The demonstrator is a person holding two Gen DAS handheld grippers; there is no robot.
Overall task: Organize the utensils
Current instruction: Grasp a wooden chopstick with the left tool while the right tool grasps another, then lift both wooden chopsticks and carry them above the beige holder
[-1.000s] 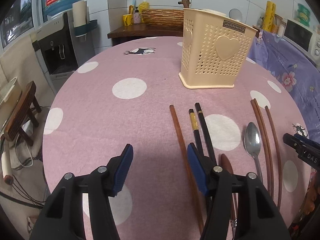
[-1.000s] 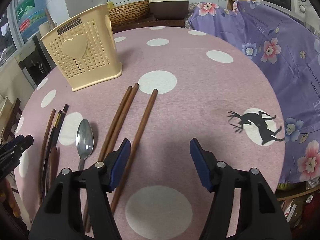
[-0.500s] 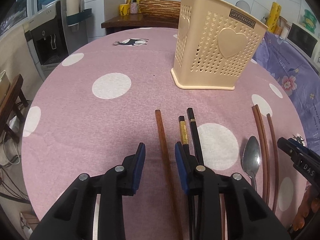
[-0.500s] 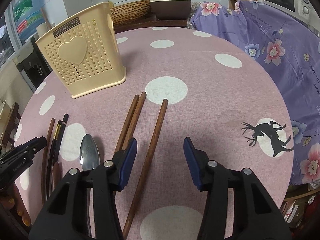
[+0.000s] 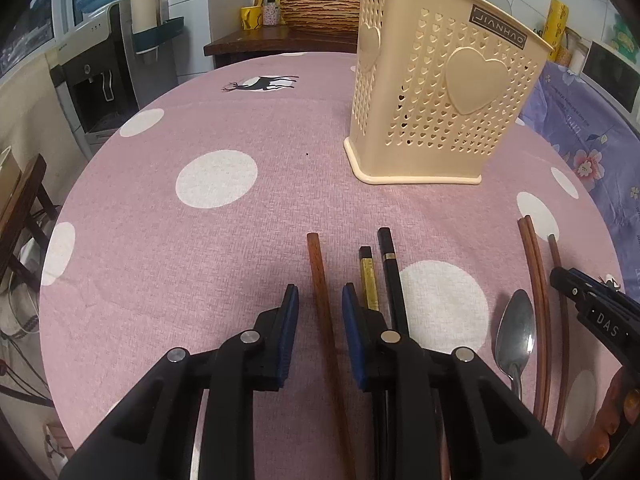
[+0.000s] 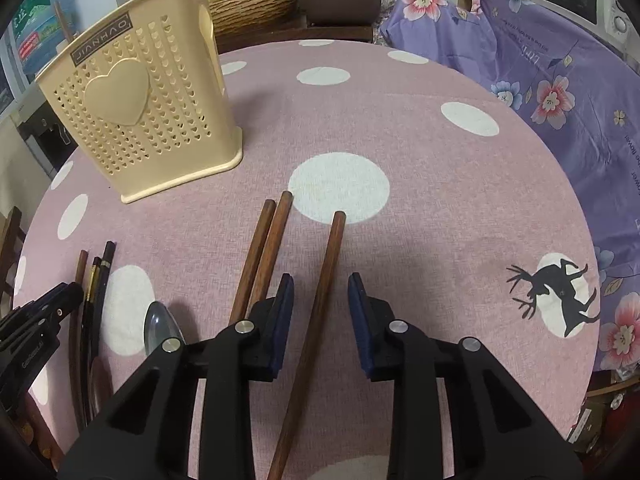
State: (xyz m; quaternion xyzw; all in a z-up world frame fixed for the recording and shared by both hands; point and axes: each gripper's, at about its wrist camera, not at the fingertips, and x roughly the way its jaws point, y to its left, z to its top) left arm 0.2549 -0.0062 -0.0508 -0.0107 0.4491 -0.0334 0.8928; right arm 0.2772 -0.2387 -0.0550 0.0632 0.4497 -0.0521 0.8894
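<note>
Wooden chopsticks are the pieces in play: on the left, a lone brown chopstick point(image 5: 320, 292) lies flat on the pink dotted cloth of the desk point(image 5: 168, 240), and on the right a second single brown chopstick point(image 6: 320, 300) lies apart from a touching pair of brown chopsticks point(image 6: 262, 252). Over the last second both tools have come forward and narrowed. The left gripper point(image 5: 319, 312) was wide open with the lone stick near its right jaw; now its jaws stand only partly open, one on each side of the stick, not yet touching it. The right gripper point(image 6: 320, 300) has closed in likewise, from straddling bare cloth to bracketing the single stick, with small gaps on both sides. Neither holds anything. This reads as the last instant before a two-handed pick-up, one stick per tool. Just right of the left jaws lie two black chopsticks point(image 5: 384, 276), one banded in gold, close enough that the right jaw could snag them. A metal spoon point(image 5: 516, 332) rests between them and the brown pair. Beyond everything stands the cream perforated utensil holder point(image 5: 436, 100), upright, well apart from the sticks and the likely destination.
</note>
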